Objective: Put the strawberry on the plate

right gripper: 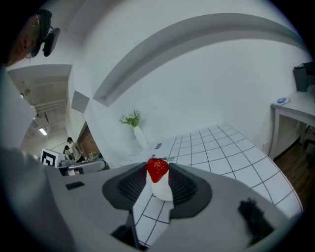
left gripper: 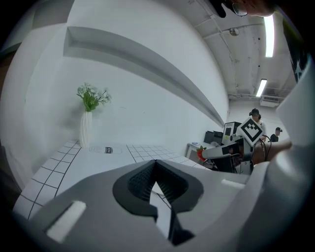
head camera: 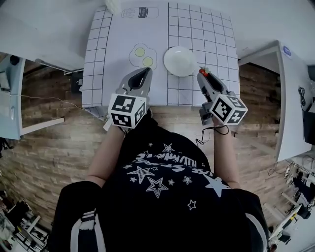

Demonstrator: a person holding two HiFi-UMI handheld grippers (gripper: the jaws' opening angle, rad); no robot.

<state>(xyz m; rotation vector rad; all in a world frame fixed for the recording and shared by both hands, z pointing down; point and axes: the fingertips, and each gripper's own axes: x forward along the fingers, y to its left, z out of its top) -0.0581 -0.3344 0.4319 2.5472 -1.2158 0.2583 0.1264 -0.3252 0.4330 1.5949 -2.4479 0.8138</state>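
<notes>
A red strawberry (right gripper: 157,169) with a pale lower end sits between the jaws of my right gripper (right gripper: 158,178), which is shut on it. From the head view, this gripper (head camera: 203,74) holds the strawberry (head camera: 205,70) above the table, just right of the white plate (head camera: 180,61). The plate is round and holds nothing. My left gripper (head camera: 145,73) is shut with nothing in it, left of the plate and near the table's front. In the left gripper view, its jaws (left gripper: 156,173) meet, and the strawberry (left gripper: 201,154) shows far right.
The table (head camera: 202,29) is white with a black grid. A flat fried-egg shape (head camera: 142,55) lies left of the plate and a can picture (head camera: 140,12) lies at the back. A white vase with flowers (left gripper: 86,125) stands at the far corner. Brick-pattern floor surrounds the table.
</notes>
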